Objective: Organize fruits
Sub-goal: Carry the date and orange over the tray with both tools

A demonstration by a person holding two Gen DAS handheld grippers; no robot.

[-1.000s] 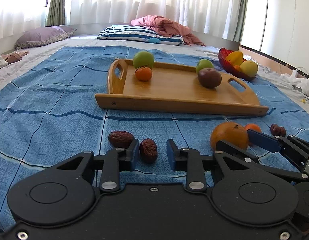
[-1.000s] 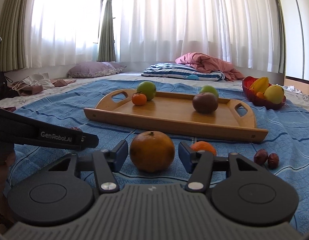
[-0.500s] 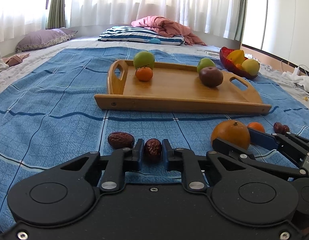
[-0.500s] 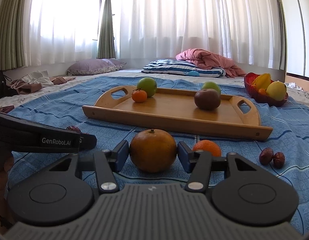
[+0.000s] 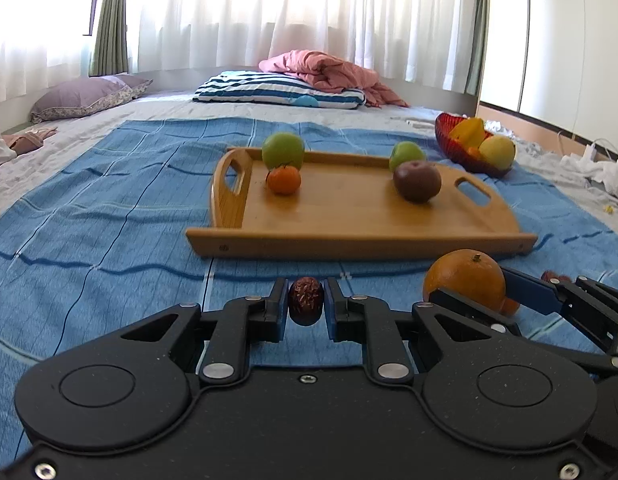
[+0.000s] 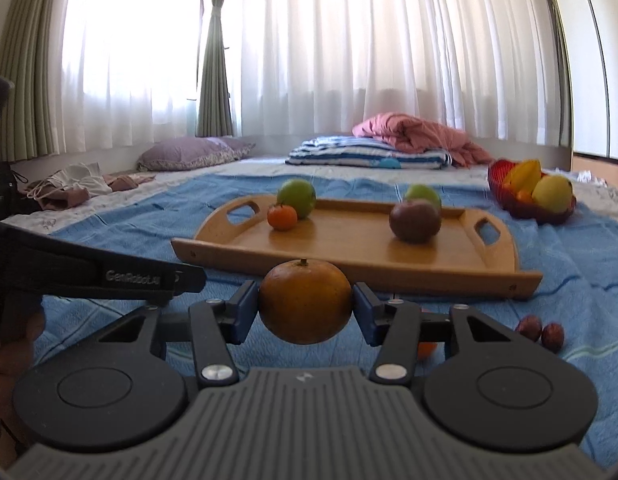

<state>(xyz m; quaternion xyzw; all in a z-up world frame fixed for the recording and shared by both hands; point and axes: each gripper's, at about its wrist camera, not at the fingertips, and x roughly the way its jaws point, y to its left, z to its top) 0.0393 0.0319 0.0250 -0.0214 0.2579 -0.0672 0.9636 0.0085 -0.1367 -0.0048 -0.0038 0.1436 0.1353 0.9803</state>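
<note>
Left wrist view, left gripper [image 5: 307, 307] pinching a small wrinkly dark-red date [image 5: 306, 305] above the blue blanket [image 5: 109, 216], right gripper [image 6: 305, 307] clamped on a big round orange [image 6: 305, 301], wooden tray [image 6: 349, 258] just beyond

A blue blanket [image 5: 109, 216] with darker grid lines is covering the floor. On it a honey-brown wooden tray [image 5: 349, 216] is carrying two green apples [image 5: 283, 150], a small orange tangerine [image 5: 284, 179] and a dark maroon fruit [image 5: 417, 181]. Far right, a red bowl [image 5: 449, 138] is showing yellow and orange fruit. Nearer, a dull orange orange [image 6: 305, 302] is sitting between blue pads [image 6: 243, 312], and a wrinkled dark red date [image 5: 306, 300] between black fingers [image 5: 275, 308]. Far back, a blue-and-white striped pillow [image 5: 277, 90] is lying beside a pink quilt [image 5: 329, 72].
</note>
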